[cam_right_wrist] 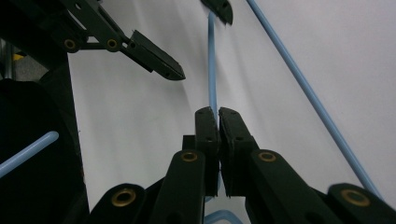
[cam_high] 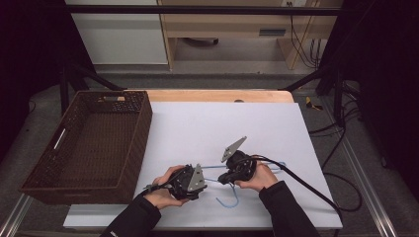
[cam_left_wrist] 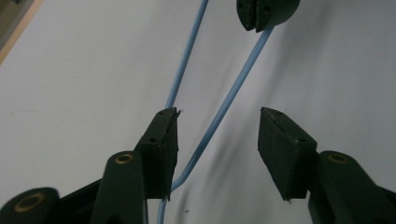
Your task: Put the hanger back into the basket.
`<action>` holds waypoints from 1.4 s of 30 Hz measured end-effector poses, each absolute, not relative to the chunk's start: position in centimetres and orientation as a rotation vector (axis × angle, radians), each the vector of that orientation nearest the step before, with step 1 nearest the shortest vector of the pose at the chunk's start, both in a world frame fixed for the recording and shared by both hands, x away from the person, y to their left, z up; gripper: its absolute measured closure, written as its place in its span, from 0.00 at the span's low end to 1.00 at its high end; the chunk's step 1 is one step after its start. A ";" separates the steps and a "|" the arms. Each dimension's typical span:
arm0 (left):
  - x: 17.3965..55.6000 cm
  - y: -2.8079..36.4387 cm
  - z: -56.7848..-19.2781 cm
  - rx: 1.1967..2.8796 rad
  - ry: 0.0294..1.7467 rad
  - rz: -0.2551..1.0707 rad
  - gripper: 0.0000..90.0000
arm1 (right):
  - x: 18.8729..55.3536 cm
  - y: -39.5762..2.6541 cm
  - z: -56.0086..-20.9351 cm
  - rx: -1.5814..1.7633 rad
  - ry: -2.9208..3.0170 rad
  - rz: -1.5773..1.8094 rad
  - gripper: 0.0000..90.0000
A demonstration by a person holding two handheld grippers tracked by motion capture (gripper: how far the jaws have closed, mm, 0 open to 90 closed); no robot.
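Right gripper (cam_right_wrist: 218,114) pinches the blue hanger (cam_high: 228,200) on the white surface (cam_high: 197,123); left gripper (cam_left_wrist: 217,140), fingers wide apart, straddles a wire, seemingly about to close.

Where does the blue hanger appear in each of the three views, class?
High view: the blue hanger lies low at centre, between the two hands.
Left gripper view: its rods run up between the open left tongs.
Right gripper view: one rod is clamped in the right tongs.
Shared landmark: the white sheet.
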State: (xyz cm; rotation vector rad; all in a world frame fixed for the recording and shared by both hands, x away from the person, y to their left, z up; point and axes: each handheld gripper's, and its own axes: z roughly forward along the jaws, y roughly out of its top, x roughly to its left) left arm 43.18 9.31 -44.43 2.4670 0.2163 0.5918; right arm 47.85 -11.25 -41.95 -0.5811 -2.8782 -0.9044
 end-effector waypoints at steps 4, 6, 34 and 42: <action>43.1 9.0 -44.5 2.473 0.194 0.616 0.63 | 47.9 -11.2 -42.0 -0.585 -2.876 -0.904 0.97; 43.2 8.9 -44.5 2.468 0.179 0.621 0.67 | 47.9 -11.3 -42.0 -0.579 -2.874 -0.905 0.97; 42.4 7.0 -45.3 2.502 -0.040 0.806 0.91 | 48.0 -11.4 -42.0 -0.594 -2.868 -0.913 0.97; 42.2 6.9 -45.4 2.490 -0.082 0.831 0.93 | 48.1 -11.7 -42.0 -0.587 -2.881 -0.926 0.96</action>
